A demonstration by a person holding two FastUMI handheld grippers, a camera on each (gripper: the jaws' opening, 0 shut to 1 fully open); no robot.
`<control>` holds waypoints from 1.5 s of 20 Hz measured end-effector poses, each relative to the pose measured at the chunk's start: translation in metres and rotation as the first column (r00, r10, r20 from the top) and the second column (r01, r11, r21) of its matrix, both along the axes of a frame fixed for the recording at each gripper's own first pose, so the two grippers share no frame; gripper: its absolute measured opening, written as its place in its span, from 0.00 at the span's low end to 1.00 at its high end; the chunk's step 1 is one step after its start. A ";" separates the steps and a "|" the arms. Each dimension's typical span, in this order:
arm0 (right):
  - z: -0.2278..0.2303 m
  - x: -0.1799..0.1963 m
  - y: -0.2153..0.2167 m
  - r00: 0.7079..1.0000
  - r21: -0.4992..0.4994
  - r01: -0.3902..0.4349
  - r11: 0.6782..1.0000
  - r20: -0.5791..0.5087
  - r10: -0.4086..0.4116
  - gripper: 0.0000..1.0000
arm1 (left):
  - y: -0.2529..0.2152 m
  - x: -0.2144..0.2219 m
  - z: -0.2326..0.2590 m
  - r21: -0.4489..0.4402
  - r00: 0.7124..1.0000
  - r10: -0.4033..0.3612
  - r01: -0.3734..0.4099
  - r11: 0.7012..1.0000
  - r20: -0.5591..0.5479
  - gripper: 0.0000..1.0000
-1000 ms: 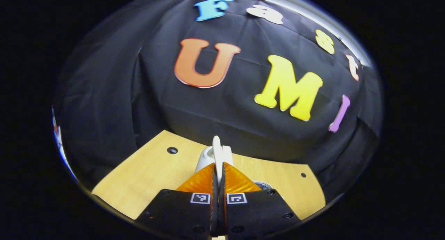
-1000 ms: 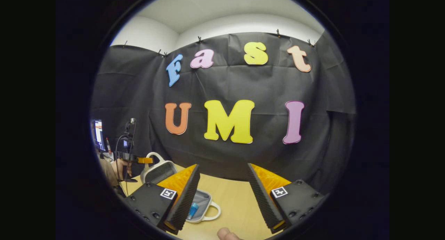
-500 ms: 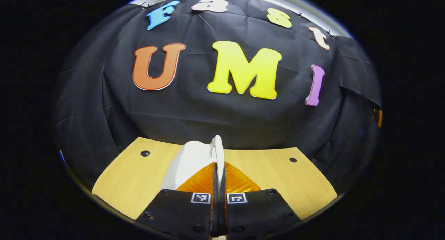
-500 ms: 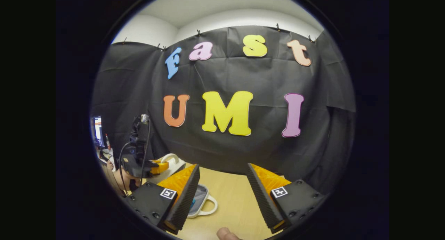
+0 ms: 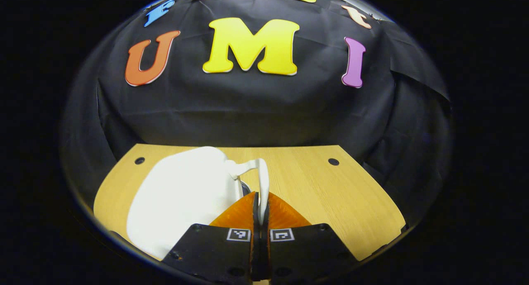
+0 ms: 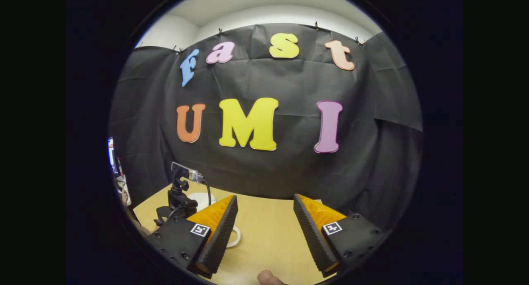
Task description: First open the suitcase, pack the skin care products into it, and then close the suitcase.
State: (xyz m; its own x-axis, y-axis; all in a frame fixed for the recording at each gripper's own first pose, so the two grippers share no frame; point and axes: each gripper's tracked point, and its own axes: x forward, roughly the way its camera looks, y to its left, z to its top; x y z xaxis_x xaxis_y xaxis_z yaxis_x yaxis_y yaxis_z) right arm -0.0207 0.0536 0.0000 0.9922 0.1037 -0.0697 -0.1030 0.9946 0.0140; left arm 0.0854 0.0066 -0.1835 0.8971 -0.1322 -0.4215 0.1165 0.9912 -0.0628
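Since a second ago the suitcase [image 5: 182,198] lid has swung from standing up to lying almost flat over the base, so closing looks basically done, as far as I can judge. In the left gripper view the left gripper [image 5: 260,212] is pinched tight on the lid's white handle [image 5: 259,175], both fingers squeezing the thin loop. Makes sense to hold it there, since the handle sits at the far edge from the hinge and gives the most leverage for lowering the lid gently.

Over in the right gripper view, the right gripper [image 6: 264,227] hangs over the wooden table [image 6: 268,235] with its fingers spread wide, holding nothing. It's parked well off to the side, probably just to keep out of the lid's path. You can see the left gripper's camera mount [image 6: 182,190] above the white case there, with another handle loop [image 6: 234,237] poking out on the tabletop.

Skin care products aren't visible now, presumably inside. Can't tell if the lid is fully seated.
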 end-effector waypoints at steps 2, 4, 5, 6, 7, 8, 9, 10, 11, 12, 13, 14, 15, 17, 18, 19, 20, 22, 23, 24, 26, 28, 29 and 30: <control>-0.002 -0.005 -0.014 0.999 -0.015 0.033 0.999 0.001 -0.033 0.80 | -0.013 0.000 -0.019 -0.004 0.999 -0.010 0.010 1.000 -0.044 0.03; -0.010 -0.010 -0.027 0.998 -0.029 0.061 0.998 -0.016 -0.062 0.77 | -0.016 0.002 -0.035 0.016 0.997 -0.009 0.010 1.000 -0.076 0.04; -0.014 -0.012 -0.032 0.997 -0.031 0.070 0.997 -0.027 -0.071 0.80 | -0.018 0.002 -0.041 0.037 0.996 -0.009 0.012 0.999 -0.086 0.04; -0.019 -0.014 -0.036 0.996 -0.033 0.078 0.996 -0.038 -0.079 0.77 | -0.020 0.003 -0.047 0.045 0.995 -0.006 0.011 0.999 -0.095 0.04; -0.021 -0.016 -0.040 0.995 -0.034 0.083 0.996 -0.047 -0.085 0.80 | -0.024 0.002 -0.055 0.053 0.993 -0.005 0.011 0.999 -0.117 0.04; -0.024 -0.017 -0.043 0.994 -0.033 0.089 0.996 -0.055 -0.090 0.78 | -0.026 0.000 -0.062 0.060 0.991 -0.006 0.014 0.998 -0.135 0.04; -0.026 -0.018 -0.045 0.994 -0.027 0.091 0.996 -0.065 -0.092 0.78 | -0.027 -0.005 -0.068 0.067 0.988 -0.007 0.017 0.998 -0.152 0.04; -0.029 -0.019 -0.045 0.993 -0.018 0.089 0.996 -0.073 -0.090 0.78 | -0.028 -0.006 -0.069 0.081 0.989 -0.013 0.026 0.996 -0.149 0.04; -0.029 -0.020 -0.045 0.993 -0.011 0.088 0.996 -0.078 -0.089 0.78 | -0.029 -0.008 -0.069 0.094 0.989 -0.020 0.035 0.995 -0.147 0.04; -0.029 -0.021 -0.045 0.993 -0.005 0.085 0.996 -0.080 -0.086 0.80 | -0.030 -0.007 -0.070 0.096 0.988 -0.027 0.042 0.995 -0.152 0.04; -0.028 -0.022 -0.045 0.994 0.001 0.084 0.996 -0.076 -0.084 0.80 | -0.029 -0.008 -0.072 0.096 0.987 -0.028 0.044 0.994 -0.158 0.04; -0.026 -0.023 -0.045 0.994 0.006 0.082 0.997 -0.070 -0.081 0.80 | -0.029 -0.008 -0.071 0.100 0.987 -0.031 0.048 0.994 -0.159 0.04; -0.024 -0.023 -0.044 0.995 0.008 0.078 0.997 -0.065 -0.077 0.80 | -0.031 -0.010 -0.070 0.097 0.987 -0.038 0.054 0.994 -0.159 0.05; -0.020 -0.024 -0.043 0.996 0.014 0.076 0.997 -0.056 -0.075 0.80 | -0.038 -0.017 -0.070 0.055 0.981 -0.059 0.071 0.996 -0.183 0.17; -0.018 -0.025 -0.042 0.996 0.020 0.075 0.997 -0.049 -0.074 0.80 | -0.045 -0.024 -0.069 0.009 0.977 -0.075 0.078 0.997 -0.199 0.18; -0.015 -0.025 -0.040 0.996 0.026 0.075 0.997 -0.042 -0.073 0.80 | -0.051 -0.028 -0.066 -0.045 0.975 -0.083 0.076 0.996 -0.208 0.36; -0.012 -0.025 -0.039 0.997 0.030 0.073 0.997 -0.035 -0.072 0.80 | -0.050 -0.033 -0.062 -0.073 0.974 -0.073 0.059 0.996 -0.214 0.49; -0.010 -0.024 -0.032 0.997 0.031 0.067 0.997 -0.028 -0.066 0.80 | -0.043 -0.041 -0.048 -0.086 0.978 -0.045 0.028 0.996 -0.203 0.67; -0.010 -0.024 -0.028 0.998 0.029 0.065 0.997 -0.027 -0.064 0.80 | -0.038 -0.043 -0.038 -0.084 0.982 -0.029 0.014 0.996 -0.188 0.84; -0.010 -0.024 -0.022 0.998 0.027 0.059 0.998 -0.027 -0.058 0.80 | -0.033 -0.046 -0.025 -0.084 0.987 -0.021 0.008 0.996 -0.160 0.91; -0.009 -0.022 -0.010 0.999 0.022 0.048 0.999 -0.023 -0.048 0.80 | -0.014 -0.051 0.008 -0.053 0.995 0.010 -0.015 0.998 -0.095 0.84; -0.005 -0.021 0.005 0.999 0.023 0.034 0.999 -0.012 -0.033 0.80 | 0.007 -0.052 0.043 -0.029 0.999 0.042 -0.042 0.999 -0.016 0.87; -0.002 -0.020 0.013 1.000 0.026 0.027 0.999 -0.005 -0.027 0.80 | 0.017 -0.053 0.062 -0.025 0.998 0.054 -0.053 0.998 0.022 0.87; 0.001 -0.020 0.020 1.000 0.028 0.019 0.999 0.002 -0.019 0.80 | 0.028 -0.055 0.082 -0.022 0.996 0.069 -0.068 0.997 0.060 0.88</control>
State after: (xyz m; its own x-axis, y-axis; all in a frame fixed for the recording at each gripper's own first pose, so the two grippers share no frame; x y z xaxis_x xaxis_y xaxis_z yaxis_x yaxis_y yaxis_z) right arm -0.0403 0.0735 0.0008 0.9942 0.0866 -0.0644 -0.0841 0.9956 0.0414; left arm 0.0302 0.0348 -0.1015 0.9281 -0.0776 -0.3641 0.0528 0.9956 -0.0778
